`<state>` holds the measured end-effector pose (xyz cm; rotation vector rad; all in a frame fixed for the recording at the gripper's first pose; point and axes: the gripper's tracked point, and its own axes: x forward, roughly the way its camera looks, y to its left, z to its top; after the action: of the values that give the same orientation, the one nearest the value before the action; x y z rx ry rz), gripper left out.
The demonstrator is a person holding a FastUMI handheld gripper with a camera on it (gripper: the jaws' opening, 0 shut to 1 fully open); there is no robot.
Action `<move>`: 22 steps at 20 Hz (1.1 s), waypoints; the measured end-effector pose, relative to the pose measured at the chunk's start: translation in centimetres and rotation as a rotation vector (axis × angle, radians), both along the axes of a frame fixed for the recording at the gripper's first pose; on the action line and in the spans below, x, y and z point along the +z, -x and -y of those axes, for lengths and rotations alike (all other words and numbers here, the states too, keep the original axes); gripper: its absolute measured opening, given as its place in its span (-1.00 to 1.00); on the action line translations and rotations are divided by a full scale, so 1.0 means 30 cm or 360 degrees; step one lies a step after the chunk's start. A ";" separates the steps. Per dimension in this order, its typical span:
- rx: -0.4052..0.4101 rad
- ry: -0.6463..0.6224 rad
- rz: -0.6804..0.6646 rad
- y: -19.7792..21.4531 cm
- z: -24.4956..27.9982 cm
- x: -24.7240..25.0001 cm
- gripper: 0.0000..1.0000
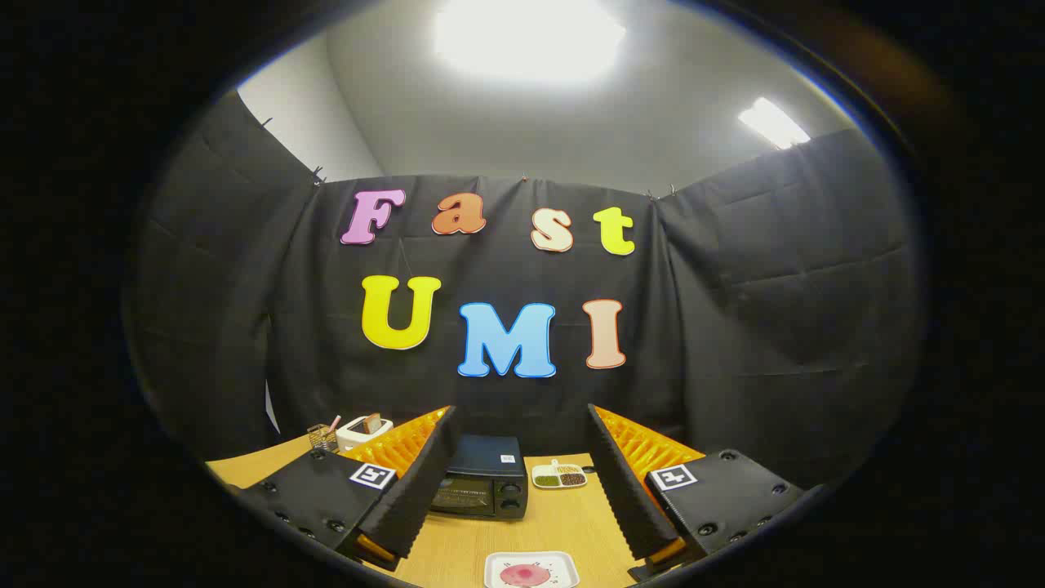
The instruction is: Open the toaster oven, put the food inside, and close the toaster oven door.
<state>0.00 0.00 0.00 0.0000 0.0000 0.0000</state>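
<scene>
Gripper (522,482) fingers wide apart, toaster oven (483,483) beyond, door seemingly shut, facing fingers, food plate (531,571) between.

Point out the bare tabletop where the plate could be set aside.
Bare wood lies between the open hand-held gripper fingers: the stretch between the plate and the toaster oven, and right of the oven, below the divided dish. The far left corner is crowded by a toaster and basket.

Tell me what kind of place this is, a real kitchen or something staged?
Probably staged: a recording booth set up as a kitchen counter. Black cloth walls surround a wooden table with a closed toaster oven, a plate of food and a sectioned dish. The gripper is open.
</scene>
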 end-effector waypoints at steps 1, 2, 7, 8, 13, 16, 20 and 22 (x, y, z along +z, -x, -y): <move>-0.0006 0.0005 0.0003 -0.001 0.004 -0.001 0.94; -0.0009 0.0010 0.0005 -0.001 0.007 -0.002 0.94; -0.0006 0.0002 0.0004 -0.003 0.008 -0.011 0.94; -0.0005 0.0002 0.0000 -0.004 0.005 -0.015 0.94; 0.0012 0.0007 -0.0007 -0.008 -0.003 -0.029 0.94; 0.0018 0.0009 0.0001 -0.016 -0.004 -0.025 0.94; 0.0035 0.0013 0.0017 -0.042 -0.017 -0.025 0.94; 0.0056 0.0021 0.0013 -0.066 -0.033 -0.035 0.95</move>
<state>1.98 0.99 -1.04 -0.0133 -0.0081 0.0351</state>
